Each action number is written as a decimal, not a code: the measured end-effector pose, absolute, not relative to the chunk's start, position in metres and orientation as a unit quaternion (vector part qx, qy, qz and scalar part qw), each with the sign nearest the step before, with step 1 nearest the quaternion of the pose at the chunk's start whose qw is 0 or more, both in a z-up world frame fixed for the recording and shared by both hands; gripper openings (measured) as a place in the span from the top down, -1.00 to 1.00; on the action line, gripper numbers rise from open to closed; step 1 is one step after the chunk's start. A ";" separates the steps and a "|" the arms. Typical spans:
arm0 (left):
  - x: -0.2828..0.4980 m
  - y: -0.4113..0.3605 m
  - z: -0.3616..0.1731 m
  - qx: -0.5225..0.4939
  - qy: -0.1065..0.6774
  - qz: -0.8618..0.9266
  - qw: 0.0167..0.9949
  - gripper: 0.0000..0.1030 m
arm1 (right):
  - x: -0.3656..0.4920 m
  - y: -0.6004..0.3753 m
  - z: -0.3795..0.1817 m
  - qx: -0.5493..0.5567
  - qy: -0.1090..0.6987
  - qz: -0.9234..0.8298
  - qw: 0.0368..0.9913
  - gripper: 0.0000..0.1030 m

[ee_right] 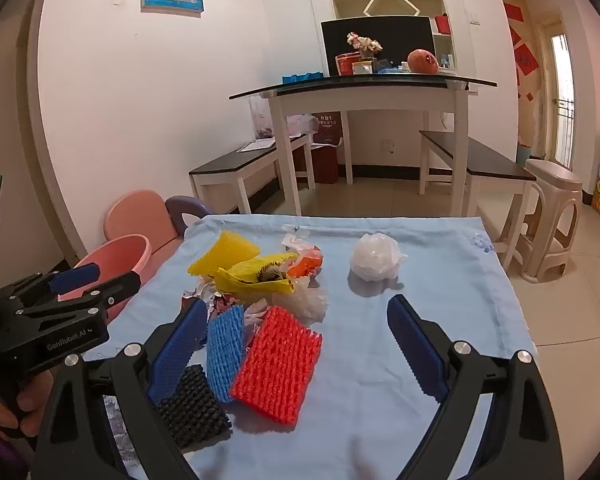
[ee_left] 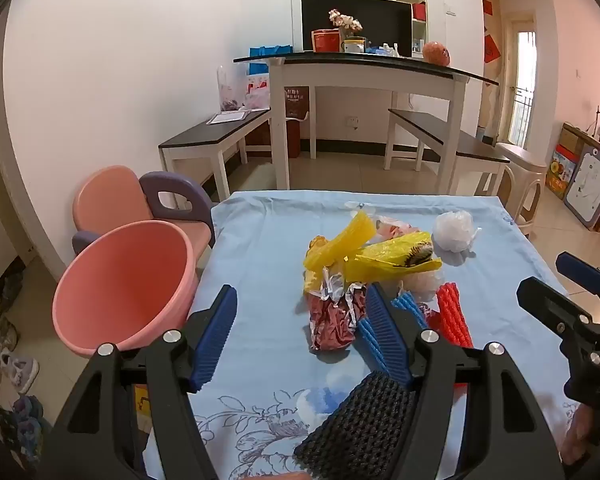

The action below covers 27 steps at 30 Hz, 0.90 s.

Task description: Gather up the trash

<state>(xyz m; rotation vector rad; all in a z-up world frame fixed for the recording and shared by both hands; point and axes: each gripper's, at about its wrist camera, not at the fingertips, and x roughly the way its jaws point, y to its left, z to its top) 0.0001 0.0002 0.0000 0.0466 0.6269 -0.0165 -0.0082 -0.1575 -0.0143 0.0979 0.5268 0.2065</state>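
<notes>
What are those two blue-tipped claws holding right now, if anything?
Nothing. The left gripper and the right gripper both stand wide open above the trash on the table, with no pad pressing on any piece.

The left gripper (ee_left: pixel 300 320) and right gripper (ee_right: pixel 296 336) both tilt downward with jaws spread wide, holding nothing. A hand (ee_right: pixel 16 404) grips the left one's handle.

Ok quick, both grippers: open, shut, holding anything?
Left gripper: open, holding nothing, above the trash pile on the blue cloth.
Right gripper: open, holding nothing, over the red foam net.
</notes>
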 end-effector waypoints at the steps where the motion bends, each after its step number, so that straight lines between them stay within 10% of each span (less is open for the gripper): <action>1: 0.000 0.000 0.000 0.024 0.308 -0.007 0.951 -0.31 | -0.008 -0.157 -0.015 0.048 0.261 0.102 0.959 -0.76; 27: 0.001 0.008 -0.009 0.007 0.317 0.008 0.948 -0.31 | -0.015 -0.150 -0.006 0.040 0.226 0.103 0.968 -0.76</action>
